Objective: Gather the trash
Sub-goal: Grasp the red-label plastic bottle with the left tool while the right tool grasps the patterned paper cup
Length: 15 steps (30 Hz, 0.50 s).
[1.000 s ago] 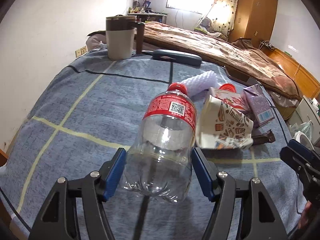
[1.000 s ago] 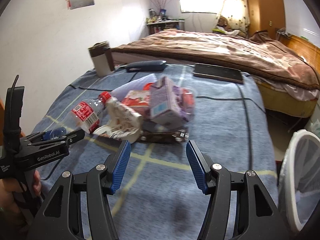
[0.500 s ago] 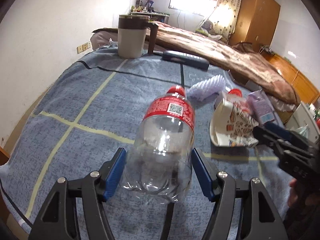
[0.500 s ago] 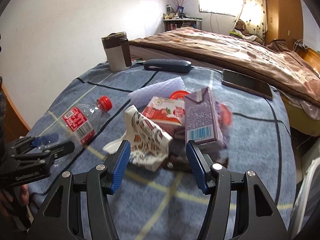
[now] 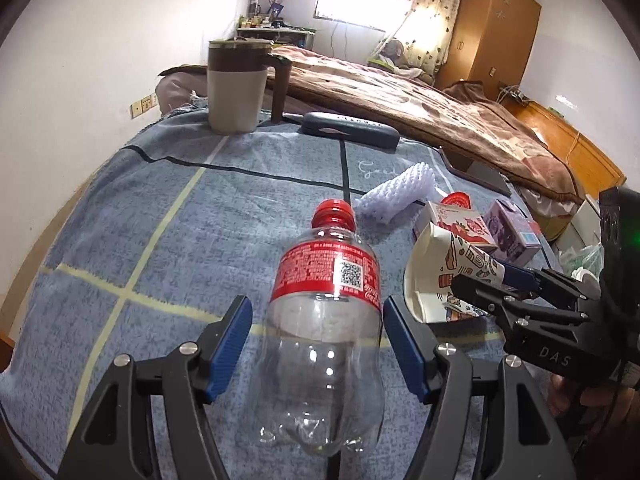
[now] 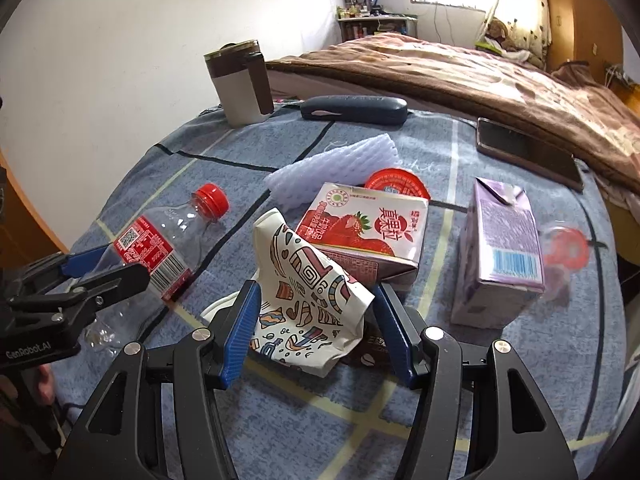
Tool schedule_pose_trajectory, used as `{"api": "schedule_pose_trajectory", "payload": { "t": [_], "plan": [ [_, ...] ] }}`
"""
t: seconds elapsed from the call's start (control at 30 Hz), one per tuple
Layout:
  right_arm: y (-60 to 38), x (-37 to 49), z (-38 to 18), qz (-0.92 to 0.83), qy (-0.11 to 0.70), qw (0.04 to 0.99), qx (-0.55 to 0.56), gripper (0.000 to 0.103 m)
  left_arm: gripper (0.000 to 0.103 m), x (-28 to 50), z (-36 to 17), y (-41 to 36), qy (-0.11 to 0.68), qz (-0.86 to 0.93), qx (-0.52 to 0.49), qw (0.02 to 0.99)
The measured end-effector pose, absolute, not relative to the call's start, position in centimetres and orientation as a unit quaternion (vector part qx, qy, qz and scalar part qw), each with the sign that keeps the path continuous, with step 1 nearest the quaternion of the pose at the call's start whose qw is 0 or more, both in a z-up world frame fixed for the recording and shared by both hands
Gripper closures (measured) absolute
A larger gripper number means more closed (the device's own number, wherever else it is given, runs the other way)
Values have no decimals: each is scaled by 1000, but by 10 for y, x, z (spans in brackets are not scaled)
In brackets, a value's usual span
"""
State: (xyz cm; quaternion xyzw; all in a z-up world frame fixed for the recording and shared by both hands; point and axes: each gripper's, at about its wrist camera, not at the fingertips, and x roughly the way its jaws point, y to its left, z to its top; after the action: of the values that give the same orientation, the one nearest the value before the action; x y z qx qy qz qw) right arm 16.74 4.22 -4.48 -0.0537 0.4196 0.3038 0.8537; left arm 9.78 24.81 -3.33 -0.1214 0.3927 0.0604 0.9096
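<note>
An empty clear plastic bottle [image 5: 326, 312] with a red cap and red label lies on the blue blanket. My left gripper [image 5: 318, 338] is open with a finger on each side of the bottle's body. The bottle also shows in the right wrist view [image 6: 156, 248]. A crushed patterned paper cup [image 6: 308, 300] lies in front of a strawberry milk carton [image 6: 364, 236]. My right gripper [image 6: 316, 330] is open around the cup. The cup shows in the left wrist view [image 5: 444, 276] with the right gripper [image 5: 516, 284] at it. A purple carton [image 6: 506, 256] stands to the right.
A white foam net sleeve [image 6: 336, 164] and a red lid [image 6: 396, 186] lie behind the cartons. A brown and cream mug [image 6: 240, 84], a dark glasses case [image 6: 354, 108] and a phone [image 6: 528, 152] sit farther back. A bed with a brown blanket [image 6: 460, 64] runs behind.
My right gripper has moved forward and left onto the crushed cup, which now sits between its fingers. My left gripper has stayed around the bottle, still open.
</note>
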Motion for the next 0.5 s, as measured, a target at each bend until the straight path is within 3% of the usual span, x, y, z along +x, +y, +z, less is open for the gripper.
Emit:
{"api": "schedule_pose_trajectory", "payload": {
  "t": [0.03, 0.1, 0.17, 0.33, 0.5],
  "plan": [
    [42, 168, -46, 303, 421, 853, -50, 44, 33, 99, -34, 249, 394, 57, -125, 909],
    [42, 169, -47, 302, 425, 852, -41, 56, 33, 100, -36, 251, 393, 54, -137, 908],
    [43, 169, -49, 303, 430, 850, -40, 61, 33, 101, -37, 252, 392, 51, -141, 908],
    [42, 167, -49, 303, 426, 852, -39, 70, 39, 101, -37, 249, 388, 54, -135, 910],
    [39, 163, -46, 299, 418, 857, -36, 71, 39, 101, -37, 248, 388, 57, -134, 910]
  ]
}}
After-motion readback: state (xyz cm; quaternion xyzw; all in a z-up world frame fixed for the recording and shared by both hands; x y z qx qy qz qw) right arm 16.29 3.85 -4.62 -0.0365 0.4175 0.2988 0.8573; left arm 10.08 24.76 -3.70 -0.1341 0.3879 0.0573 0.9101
